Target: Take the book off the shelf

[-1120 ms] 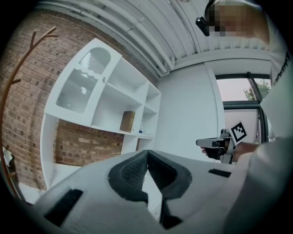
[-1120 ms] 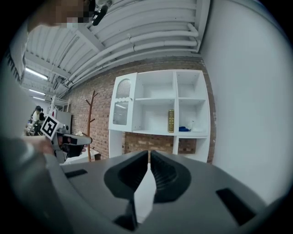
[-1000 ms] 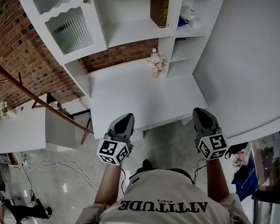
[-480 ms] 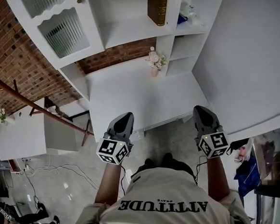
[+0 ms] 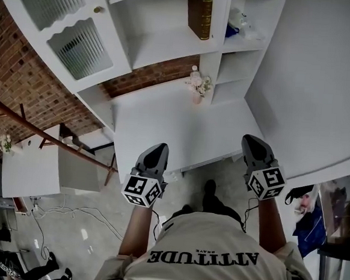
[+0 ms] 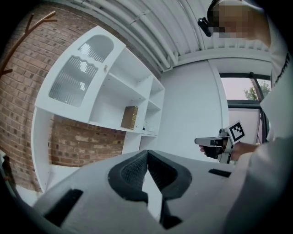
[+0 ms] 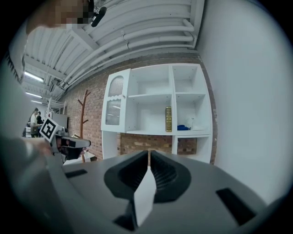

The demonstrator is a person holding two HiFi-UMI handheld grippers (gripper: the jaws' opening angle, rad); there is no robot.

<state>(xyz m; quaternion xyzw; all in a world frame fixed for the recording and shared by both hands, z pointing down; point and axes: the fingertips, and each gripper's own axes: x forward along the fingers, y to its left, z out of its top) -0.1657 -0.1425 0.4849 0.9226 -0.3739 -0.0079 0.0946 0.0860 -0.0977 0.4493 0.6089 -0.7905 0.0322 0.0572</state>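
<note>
Little has been moved since a second ago: both grippers are kept at the same place before the torso, while a dark shoe has been brought forward onto the floor between them.

The book is stood upright on a shelf of the white shelf unit, at the right end of the wide compartment and against the divider. It is untouched and well apart from both grippers. In the narrower compartment to its right a blue thing is seen beside something white. Below, a small vase of flowers is set on the far part of the bench, near the divider post. To the left a ribbed-glass cabinet door is mounted, with a brick wall beyond.

The left gripper is held out on a forward-stretched forearm, just before the bench's near edge, pointed toward the shelves. Its jaws are closed together with nothing between them. The right gripper is held likewise at the near right corner, its jaws also closed and empty.
</note>
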